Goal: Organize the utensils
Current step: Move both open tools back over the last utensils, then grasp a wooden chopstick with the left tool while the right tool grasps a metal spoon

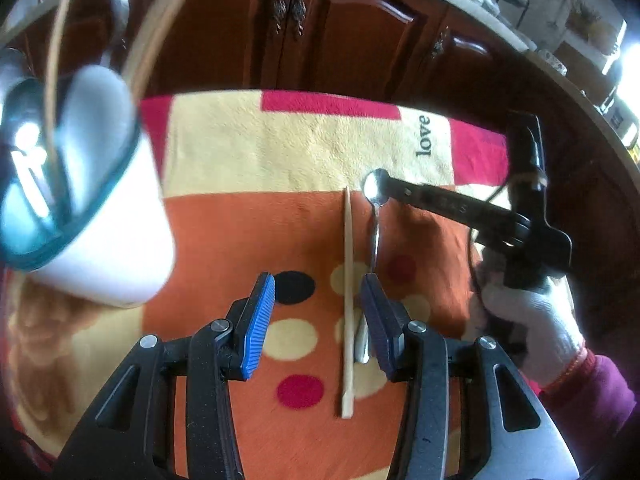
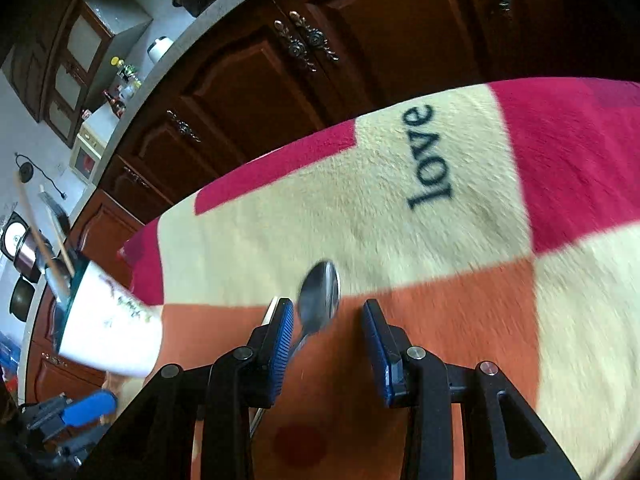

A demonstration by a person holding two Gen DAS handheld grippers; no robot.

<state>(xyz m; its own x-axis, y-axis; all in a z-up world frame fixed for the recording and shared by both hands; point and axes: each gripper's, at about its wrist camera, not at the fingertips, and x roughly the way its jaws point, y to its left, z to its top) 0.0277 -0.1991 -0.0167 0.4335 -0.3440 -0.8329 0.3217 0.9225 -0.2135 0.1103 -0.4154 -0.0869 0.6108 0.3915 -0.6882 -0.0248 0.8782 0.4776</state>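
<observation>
A metal spoon (image 1: 376, 236) and a pale wooden chopstick (image 1: 347, 300) lie side by side on the patterned cloth (image 1: 240, 152). My left gripper (image 1: 318, 280) is open just above them, with the chopstick between its blue pads and the spoon's handle end beside the right pad. My right gripper (image 1: 386, 184), held by a gloved hand (image 1: 532, 320), comes in from the right over the spoon's bowl. In the right wrist view the spoon bowl (image 2: 320, 300) sits in the gap of the open right gripper (image 2: 328, 304), and neither pad presses on it. The handle runs under the left finger.
A white cup with a teal rim (image 1: 104, 232) stands at the left and holds spoons and chopsticks; the same cup (image 2: 112, 328) shows in the right wrist view. Dark wooden cabinet doors (image 1: 288, 32) rise behind the cloth's far edge. The cloth spreads wide to the right (image 2: 540, 300).
</observation>
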